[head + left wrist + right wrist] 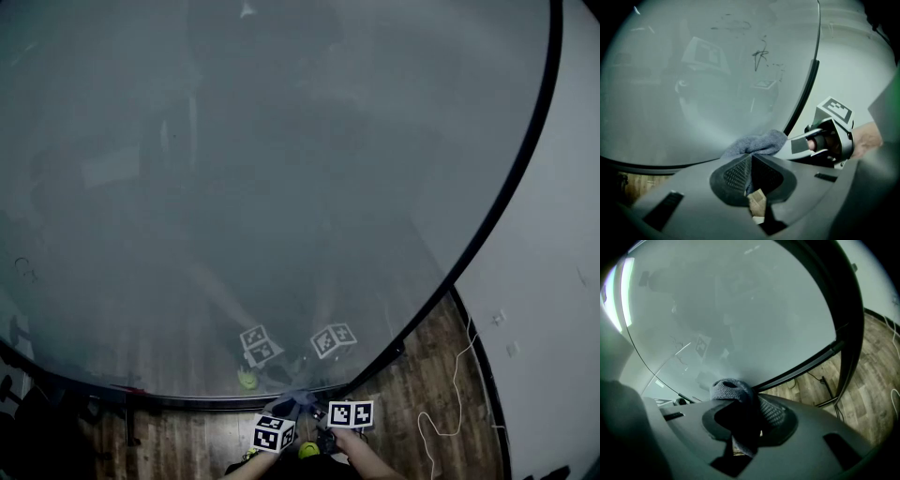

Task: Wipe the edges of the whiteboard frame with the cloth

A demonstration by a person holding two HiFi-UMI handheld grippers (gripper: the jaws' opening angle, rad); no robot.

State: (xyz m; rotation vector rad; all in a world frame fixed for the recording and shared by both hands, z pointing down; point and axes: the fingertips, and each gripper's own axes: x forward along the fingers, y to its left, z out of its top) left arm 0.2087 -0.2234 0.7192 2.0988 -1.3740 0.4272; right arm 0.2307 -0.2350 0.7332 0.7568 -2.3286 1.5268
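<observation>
now your left gripper and right gripper both pinch the grey cloth against the whiteboard frame at six o'clock; wiping looks under way, so next slide it along the rim.

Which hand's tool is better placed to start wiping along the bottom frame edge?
Probably right: the right tool clamps a thick wad of cloth beside the bottom frame. The left tool seems to pinch only its edge.
</observation>
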